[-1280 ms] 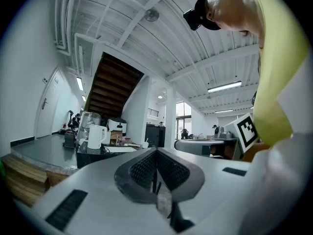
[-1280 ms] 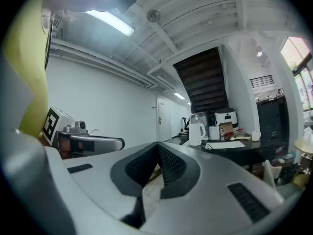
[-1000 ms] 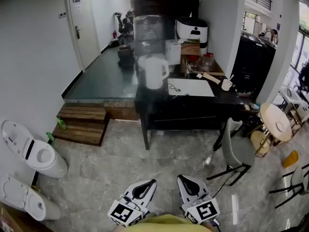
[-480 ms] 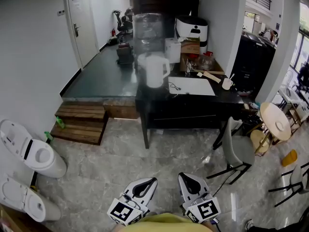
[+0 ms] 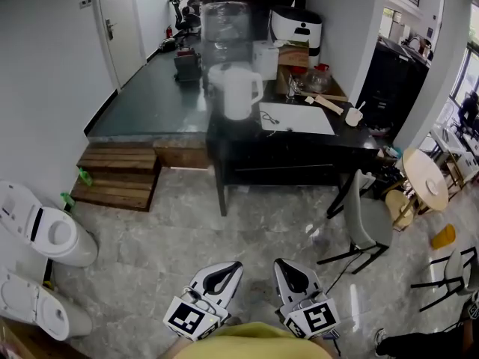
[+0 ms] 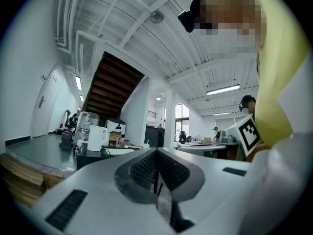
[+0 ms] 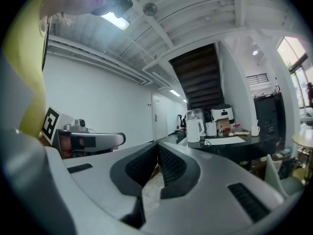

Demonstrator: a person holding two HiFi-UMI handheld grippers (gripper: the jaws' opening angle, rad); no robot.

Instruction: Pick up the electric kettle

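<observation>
A white electric kettle stands at the left end of a dark table, far ahead of me. It shows small in the left gripper view as the kettle and in the right gripper view as the kettle. My left gripper and right gripper are both shut and empty, held level side by side low in the head view, well short of the table. In their own views the left gripper and right gripper have their jaws pressed together.
On the table lie a white board, a cable, a cup and a white appliance. A grey chair stands at the table's right. Wooden steps rise to a platform on the left. White machines stand by the left wall.
The whole scene has slid nearer and lower in the head view; the table and kettle are slightly closer. Both grippers stay shut.
</observation>
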